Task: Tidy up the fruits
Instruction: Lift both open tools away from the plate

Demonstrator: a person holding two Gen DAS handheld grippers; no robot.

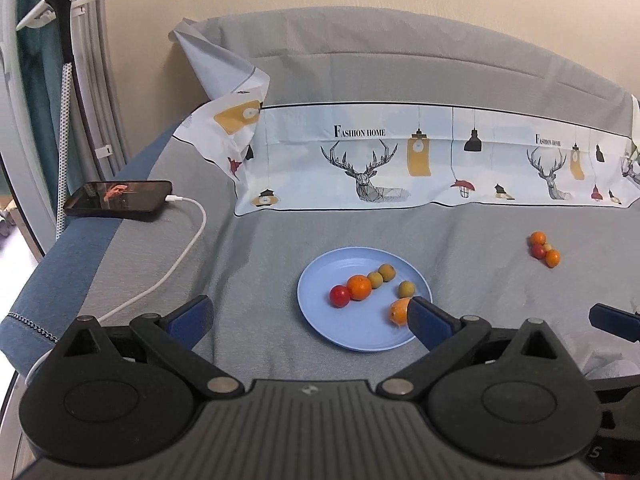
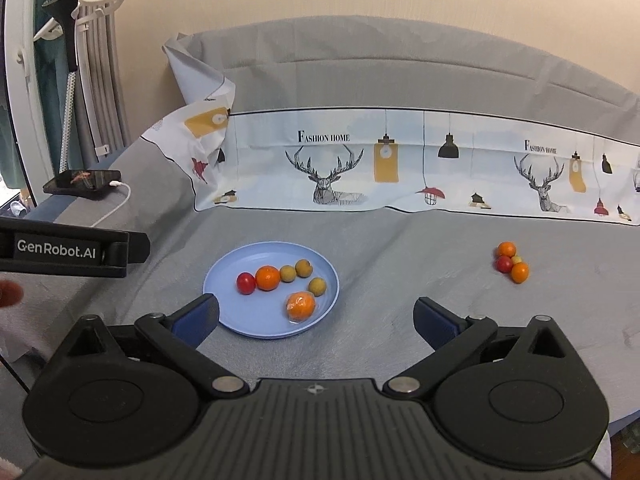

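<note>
A light blue plate (image 1: 320,332) (image 2: 224,308) lies on the grey bedsheet. It holds a red tomato (image 2: 245,283), an orange (image 2: 267,277), three olive-green fruits (image 2: 304,268) and a plastic-wrapped orange (image 2: 300,305). A small cluster of two oranges, a tomato and a pale fruit (image 1: 544,249) (image 2: 512,266) sits on the sheet to the right. My left gripper (image 1: 310,320) hangs open in front of the plate with nothing between its fingers; its right finger hides part of the wrapped orange (image 1: 400,310). My right gripper (image 2: 316,318) is open and empty, just short of the plate.
A patterned pillowcase (image 1: 400,160) lies across the back of the bed against a grey pillow. A phone (image 1: 116,196) on a white charging cable rests at the bed's left edge. A garment steamer stand (image 1: 64,60) is at the far left. The left gripper's body (image 2: 72,252) shows in the right wrist view.
</note>
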